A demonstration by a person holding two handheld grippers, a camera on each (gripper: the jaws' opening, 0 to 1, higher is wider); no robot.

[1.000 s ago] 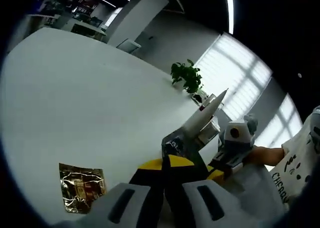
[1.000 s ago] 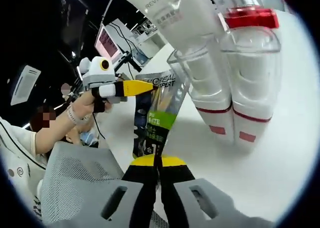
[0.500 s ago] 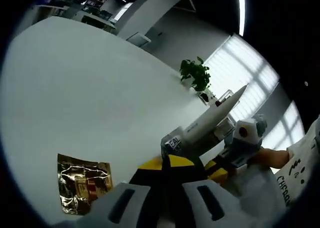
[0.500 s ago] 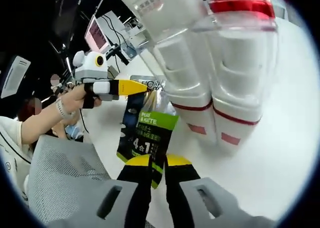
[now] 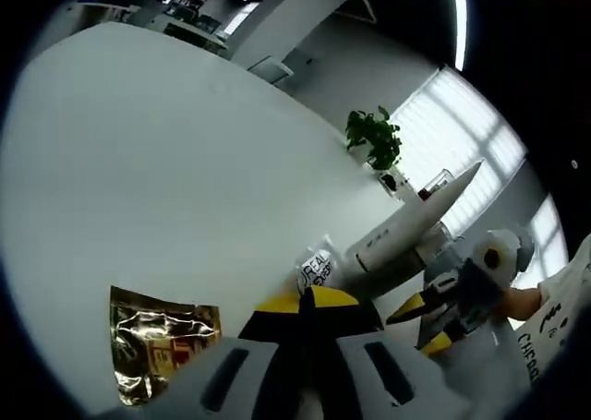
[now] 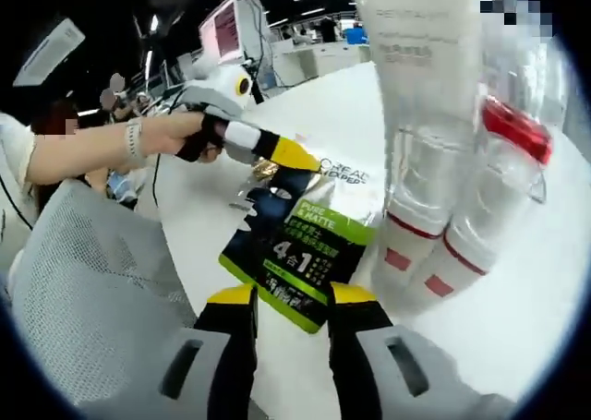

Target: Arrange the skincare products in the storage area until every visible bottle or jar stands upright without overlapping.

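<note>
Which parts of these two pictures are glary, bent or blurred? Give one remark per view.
Left gripper view: blown-out window, glare on the gold foil sachet, table edge bowed by the fisheye. Right gripper view: white tube large and soft near the lens, sachet print sharp.

Left tongs [image 5: 310, 302] hide the sachet's [image 5: 318, 269] lower part.

Two clear red-capped bottles [image 6: 489, 203], one white tube [image 6: 420, 42], one dark sachet [image 6: 309, 245], one gold packet [image 5: 162, 342], one potted plant [image 5: 374, 138]
</note>
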